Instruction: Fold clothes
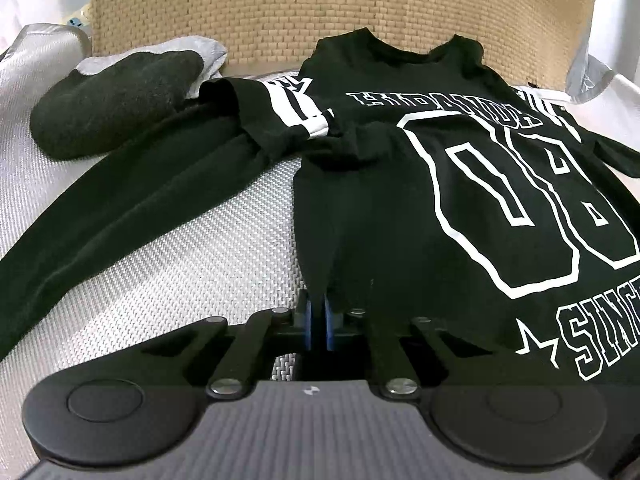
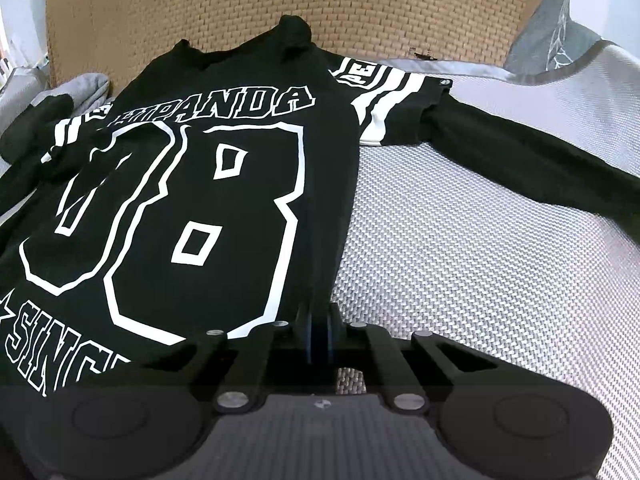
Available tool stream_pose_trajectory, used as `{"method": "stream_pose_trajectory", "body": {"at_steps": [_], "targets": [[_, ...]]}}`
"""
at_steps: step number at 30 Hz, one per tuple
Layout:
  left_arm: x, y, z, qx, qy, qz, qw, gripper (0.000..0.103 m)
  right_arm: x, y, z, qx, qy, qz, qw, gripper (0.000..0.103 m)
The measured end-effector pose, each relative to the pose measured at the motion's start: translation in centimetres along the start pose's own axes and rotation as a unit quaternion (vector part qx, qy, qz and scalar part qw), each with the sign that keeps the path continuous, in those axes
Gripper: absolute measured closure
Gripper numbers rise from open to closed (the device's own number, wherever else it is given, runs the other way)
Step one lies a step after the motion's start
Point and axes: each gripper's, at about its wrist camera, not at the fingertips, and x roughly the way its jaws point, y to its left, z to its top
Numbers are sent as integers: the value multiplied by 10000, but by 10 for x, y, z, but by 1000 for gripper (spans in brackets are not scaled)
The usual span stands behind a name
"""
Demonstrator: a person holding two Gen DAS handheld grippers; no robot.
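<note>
A black long-sleeved shirt point(image 1: 460, 184) lies front up on a silver woven sheet point(image 1: 192, 248), its neck toward a tan woven panel point(image 1: 320, 4) at the far end. The chest carries white outlined lettering and a large "08", with "SINC…" below it (the rest of that word runs out of both views).

The left gripper point(image 1: 319, 320) is at the shirt's hem corner on the wearer's right side. Its blue pads point(image 1: 308, 322) are nearly together, and a pinch of black hem cloth rises from between them. The right gripper point(image 2: 319, 334) is at the opposite hem corner, its blue pads point(image 2: 309, 336) likewise drawn almost shut with the shirt's edge caught between them.

One sleeve point(image 1: 120, 200) trails from the shirt's shoulder, past white stripes, out across the sheet toward the near left of the left wrist view. The other sleeve point(image 2: 540, 160) stretches from its striped shoulder away to the right.

Beyond the first sleeve, by the shirt's shoulder, sits a dark rounded bundle point(image 1: 116, 100) on grey fabric point(image 1: 200, 52), possibly another garment, though the view is too distorted to be sure.
</note>
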Motion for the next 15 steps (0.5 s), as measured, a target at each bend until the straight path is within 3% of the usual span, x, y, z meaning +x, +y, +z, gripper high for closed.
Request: {"method": "stream_pose_trajectory", "body": {"at_steps": [5,7,9,12,15], "targets": [[-1,2,1,-92,-29,23,10000,92,-1,-2,0,68,-23,51,10000,95],[-7,3,2,-229,-126,101,9996,70,-4,-5,2,77,-55,42,9999,84],[-16,4,4,-385,-347,169,9985,61,-15,-14,6,239,-268,15,9994,80],[-28,-4,11,-440,-642,141,9969,60,-33,-40,16,616,-778,-171,9949,65],[-33,-29,20,-353,-819,47,9960,45,-44,-79,26,1198,-1126,-613,9845,64]]}}
